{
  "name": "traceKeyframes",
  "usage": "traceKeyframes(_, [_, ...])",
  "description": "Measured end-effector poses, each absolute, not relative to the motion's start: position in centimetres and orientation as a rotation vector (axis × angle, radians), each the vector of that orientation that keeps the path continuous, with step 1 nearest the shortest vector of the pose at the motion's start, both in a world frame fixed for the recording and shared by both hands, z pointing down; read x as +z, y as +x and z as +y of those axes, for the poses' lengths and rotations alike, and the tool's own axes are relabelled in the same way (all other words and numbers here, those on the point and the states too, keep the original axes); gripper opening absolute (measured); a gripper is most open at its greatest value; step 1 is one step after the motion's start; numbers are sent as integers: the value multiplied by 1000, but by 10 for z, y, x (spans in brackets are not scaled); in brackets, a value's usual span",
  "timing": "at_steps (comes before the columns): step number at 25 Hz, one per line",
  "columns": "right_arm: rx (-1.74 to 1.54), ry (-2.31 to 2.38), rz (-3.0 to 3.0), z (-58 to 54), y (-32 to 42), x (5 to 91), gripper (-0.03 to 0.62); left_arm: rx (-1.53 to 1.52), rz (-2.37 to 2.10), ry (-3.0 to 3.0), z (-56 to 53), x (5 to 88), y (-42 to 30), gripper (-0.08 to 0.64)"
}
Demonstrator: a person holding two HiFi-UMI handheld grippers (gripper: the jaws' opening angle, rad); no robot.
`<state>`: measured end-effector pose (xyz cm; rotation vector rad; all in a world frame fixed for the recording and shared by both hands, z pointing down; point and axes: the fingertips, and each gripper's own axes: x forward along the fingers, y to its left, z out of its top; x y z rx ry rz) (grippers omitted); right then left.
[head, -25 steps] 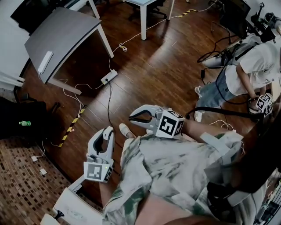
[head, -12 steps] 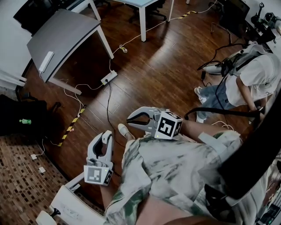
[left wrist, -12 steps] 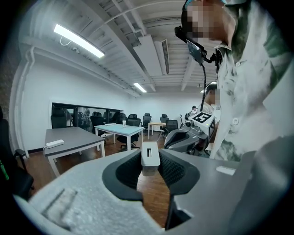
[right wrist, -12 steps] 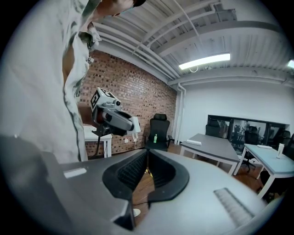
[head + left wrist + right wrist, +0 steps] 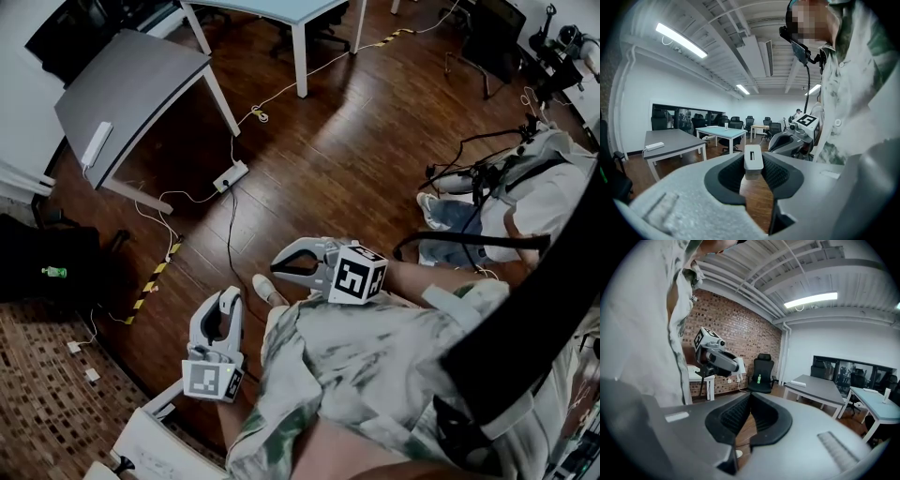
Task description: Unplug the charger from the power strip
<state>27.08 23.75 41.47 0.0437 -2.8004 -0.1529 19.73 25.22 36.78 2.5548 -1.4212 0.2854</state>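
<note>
1. Gripping a white charger (image 5: 753, 158) at the tips of left gripper (image 5: 231, 298): pads pressed on both sides, slotted face toward the camera.
2. Clenched on nothing at right gripper (image 5: 279, 262): tips meeting, no object between.
3. Holding both grippers close to the body, above the shoe (image 5: 267, 284) and wood floor (image 5: 356, 159).
4. Seeing no cord on the charger in the left gripper view; prongs hidden, cannot tell.
5. Further out: power strip (image 5: 232, 174) lying on the floor beside the grey table (image 5: 131, 84), well apart from both grippers. Black cable (image 5: 230, 234) running from it toward the shoe. Too small to tell what sits in its sockets.
6. Judging from that: unplug step looks done, with the charger off the power strip and in hand.
7. Next, probably a put-down. Calls for lowering to a surface before releasing: small smooth block, likely to drop or bounce if let go from here.
</note>
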Motion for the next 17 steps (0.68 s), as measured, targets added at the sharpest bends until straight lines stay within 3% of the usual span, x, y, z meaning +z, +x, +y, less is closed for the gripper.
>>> traceKeyframes(8, [-111,57,-2787,213,254,421,8,280,-1390,2568,223,371,181,103])
traceKeyframes(17, [-105,63,-2762,176,190,428,8,258,-1380,2565,184,378,113,103])
